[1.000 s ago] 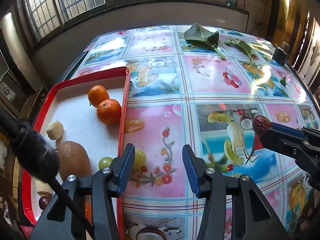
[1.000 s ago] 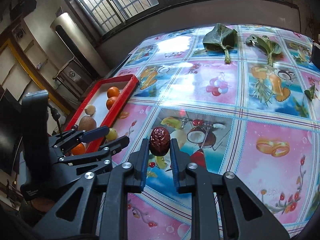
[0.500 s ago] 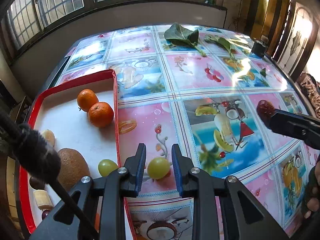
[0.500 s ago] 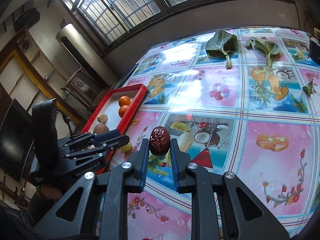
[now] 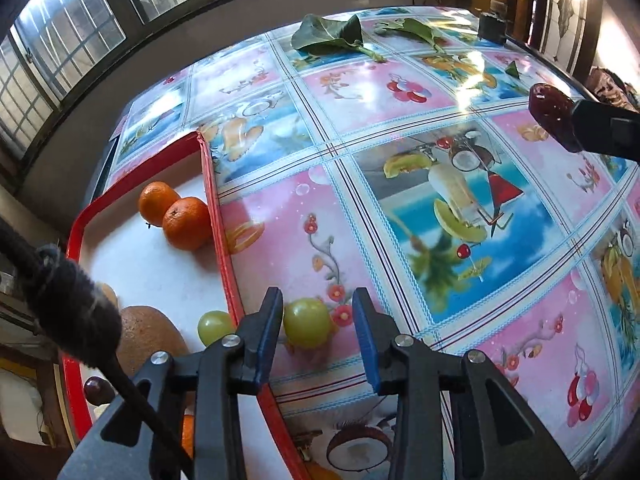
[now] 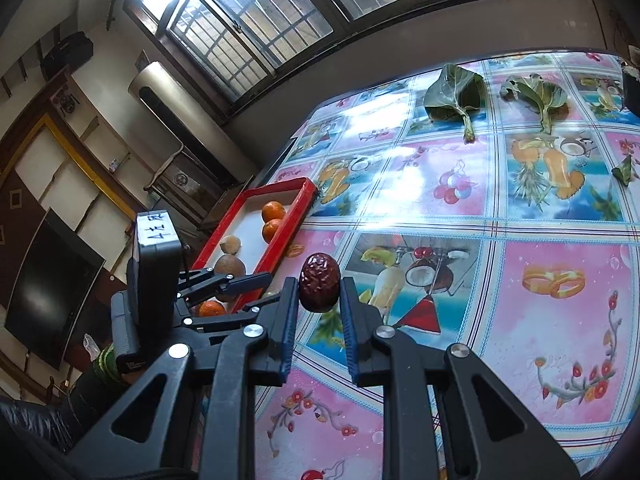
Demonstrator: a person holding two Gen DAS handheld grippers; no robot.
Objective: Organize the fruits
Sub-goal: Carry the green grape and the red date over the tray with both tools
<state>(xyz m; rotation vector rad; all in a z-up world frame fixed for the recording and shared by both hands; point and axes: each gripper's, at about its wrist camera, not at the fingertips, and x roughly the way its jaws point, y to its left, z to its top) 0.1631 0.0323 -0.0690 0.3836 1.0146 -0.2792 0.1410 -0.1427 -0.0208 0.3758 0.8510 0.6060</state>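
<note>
- Fruits are what I am sorting: most already lie in the red tray (image 5: 216, 216) at the table's left edge, among them two oranges (image 5: 186, 222), a kiwi (image 5: 148, 340) and one green grape (image 5: 214, 327).
- A second green grape (image 5: 307, 328) sits on the tablecloth (image 5: 460, 208) just outside the tray's rim, and I judge picking it up to be the step in hand.
- My left gripper (image 5: 318, 320) straddles that grape; its jaws have just been opening again, the left pad touches or nearly touches the fruit while the right pad stands clear, so nothing is gripped.
- My right gripper (image 6: 319, 292) is clamped narrow on a dark red date (image 6: 320, 288), held above the cloth, well apart from the tray.
- Next, I think, I must centre the left jaws and close gently, since the grape looks round and likely to roll; then carry both fruits over the rim.
</note>
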